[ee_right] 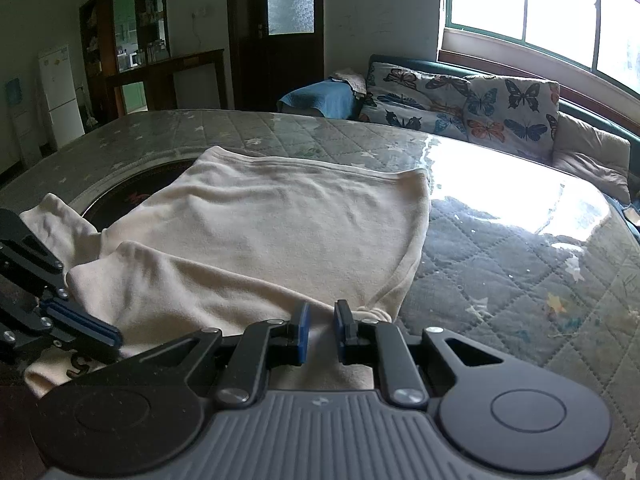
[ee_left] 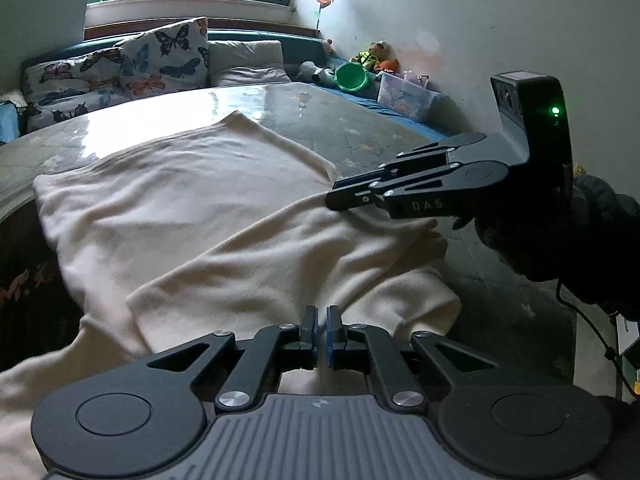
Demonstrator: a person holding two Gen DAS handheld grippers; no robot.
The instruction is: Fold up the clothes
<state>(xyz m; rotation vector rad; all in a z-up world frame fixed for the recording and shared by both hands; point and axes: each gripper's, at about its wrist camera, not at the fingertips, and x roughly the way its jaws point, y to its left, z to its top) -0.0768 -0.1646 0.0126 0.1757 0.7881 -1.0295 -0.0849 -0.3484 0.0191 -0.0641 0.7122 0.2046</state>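
A cream garment (ee_left: 192,208) (ee_right: 280,220) lies spread on a table with a quilted cover (ee_left: 360,128) (ee_right: 500,260). One part is folded across its near side as a long band. My left gripper (ee_left: 322,320) sits low over the near edge of that band, its blue pads pressed together with a sliver of cloth between them. From the right wrist it shows side-on at the far left (ee_right: 114,338). My right gripper (ee_right: 320,328) is shut on a pinch of the cloth near the garment's right corner. A black-gloved hand (ee_left: 560,232) holds it (ee_left: 340,200).
Behind the table a sofa carries butterfly cushions (ee_left: 140,60) (ee_right: 460,96). Toys, a green bowl (ee_left: 352,76) and a plastic box (ee_left: 404,94) line the wall. A dark round patch (ee_right: 132,196) shows beside the garment's left edge. A door (ee_right: 280,40) and a fridge (ee_right: 60,88) stand far back.
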